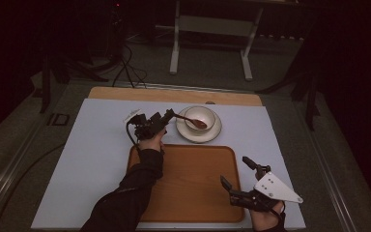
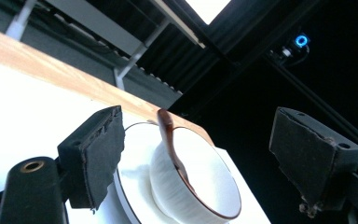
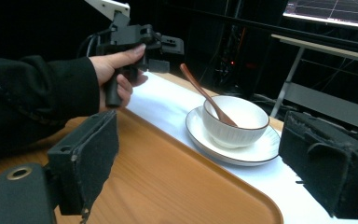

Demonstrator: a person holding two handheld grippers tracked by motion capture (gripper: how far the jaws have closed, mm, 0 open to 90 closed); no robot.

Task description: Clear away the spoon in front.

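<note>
A white bowl (image 1: 199,117) with a dark rim stands on a white saucer (image 1: 198,134) at the back of the table, and a brown spoon (image 1: 192,119) rests in it with its handle sticking out to the left. My left gripper (image 1: 169,115) is at the tip of that handle. In the left gripper view its pads stand apart on either side of the spoon (image 2: 170,140) and bowl (image 2: 205,182), touching neither. My right gripper (image 1: 234,170) is open over the right edge of the wooden tray (image 1: 193,183), holding nothing.
A pale blue mat (image 1: 101,145) covers the table, with a strip of wooden tabletop (image 1: 174,94) behind it. The tray (image 3: 168,182) lies just in front of the saucer (image 3: 242,151). A white stand (image 1: 210,48) and cables sit on the floor beyond.
</note>
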